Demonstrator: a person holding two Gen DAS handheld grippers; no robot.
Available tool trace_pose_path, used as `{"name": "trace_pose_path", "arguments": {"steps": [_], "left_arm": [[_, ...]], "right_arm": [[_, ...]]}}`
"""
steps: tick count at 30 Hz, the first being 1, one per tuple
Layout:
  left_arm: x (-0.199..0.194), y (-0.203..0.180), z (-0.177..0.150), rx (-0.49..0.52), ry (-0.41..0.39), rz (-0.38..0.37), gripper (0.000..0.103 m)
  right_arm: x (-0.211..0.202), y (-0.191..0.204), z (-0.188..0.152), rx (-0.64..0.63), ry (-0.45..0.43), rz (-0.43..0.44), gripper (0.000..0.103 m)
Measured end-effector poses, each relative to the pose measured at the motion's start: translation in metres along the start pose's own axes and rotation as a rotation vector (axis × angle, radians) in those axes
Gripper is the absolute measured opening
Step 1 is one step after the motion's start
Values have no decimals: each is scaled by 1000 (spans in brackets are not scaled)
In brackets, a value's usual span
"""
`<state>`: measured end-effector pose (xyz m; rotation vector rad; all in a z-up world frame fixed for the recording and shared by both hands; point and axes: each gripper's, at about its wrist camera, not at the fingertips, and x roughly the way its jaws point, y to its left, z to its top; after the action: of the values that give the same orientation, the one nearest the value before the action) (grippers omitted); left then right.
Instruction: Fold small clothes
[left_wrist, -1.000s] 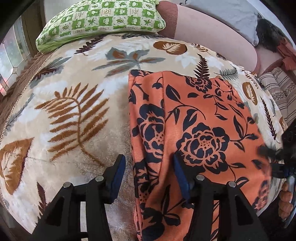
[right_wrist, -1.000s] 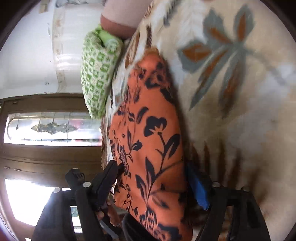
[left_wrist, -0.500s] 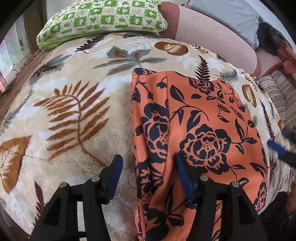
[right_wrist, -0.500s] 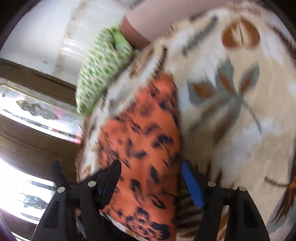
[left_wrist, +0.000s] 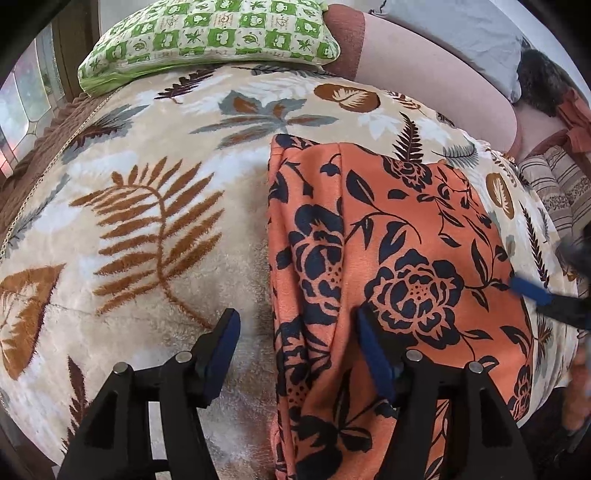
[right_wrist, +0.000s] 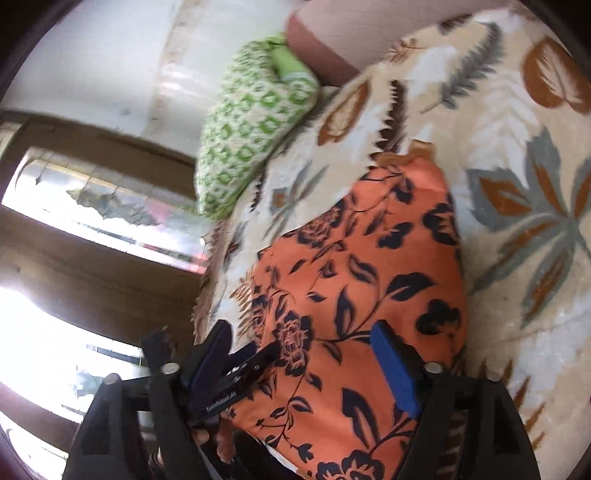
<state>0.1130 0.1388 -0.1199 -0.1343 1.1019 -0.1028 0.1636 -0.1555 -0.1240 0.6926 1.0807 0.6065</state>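
On the plush leaf-print blanket (left_wrist: 155, 236), the limp, light orange floral garment (left_wrist: 399, 258) lies between both wide-open claws, left gripper (left_wrist: 295, 334) and right gripper (right_wrist: 303, 354), best pinched at its near folded edge.

Garment (left_wrist: 388, 258) on blanket (left_wrist: 147, 221); pillow (left_wrist: 207, 37) behind.

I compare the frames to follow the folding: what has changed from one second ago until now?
The right gripper swung over the orange floral garment toward its middle; open, gripping nothing. The left gripper stayed open over the garment's left edge. Garment, blanket and green pillow unchanged.
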Motion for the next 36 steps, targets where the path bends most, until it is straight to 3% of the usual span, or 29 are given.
{"name": "trace_pose_path", "arguments": {"steps": [1,4,6,9,12,15,20,28,36], "left_arm": [[0,-1,0,1,2,3,67],[-8,-3,-1,-2,-6,20,67],[-13,-3,-4,-11,-10,22,67],[-19,-3,-9,-17,-15,36,67],[-22,-2,-13,-44,-12,28,67],[-32,-3,-16,-43,-25,46,66],[-50,-3,-20,-51,-57,58,66],[-62,6,-31,-39,-69,105,66],[-67,7,-38,-57,-85,153,66]], "right_arm": [[15,-13,0,27,44,-21,90],[4,-10,0,74,-5,24,89],[-8,5,-5,23,-14,5,89],[-20,17,-19,-18,-9,53,89],[10,-1,-30,-13,70,-5,90],[-3,-2,-30,33,25,26,90],[-24,25,-36,-72,-10,3,90],[-50,-17,-64,31,-42,-21,90],[-70,-40,-66,76,-85,-46,90]]}}
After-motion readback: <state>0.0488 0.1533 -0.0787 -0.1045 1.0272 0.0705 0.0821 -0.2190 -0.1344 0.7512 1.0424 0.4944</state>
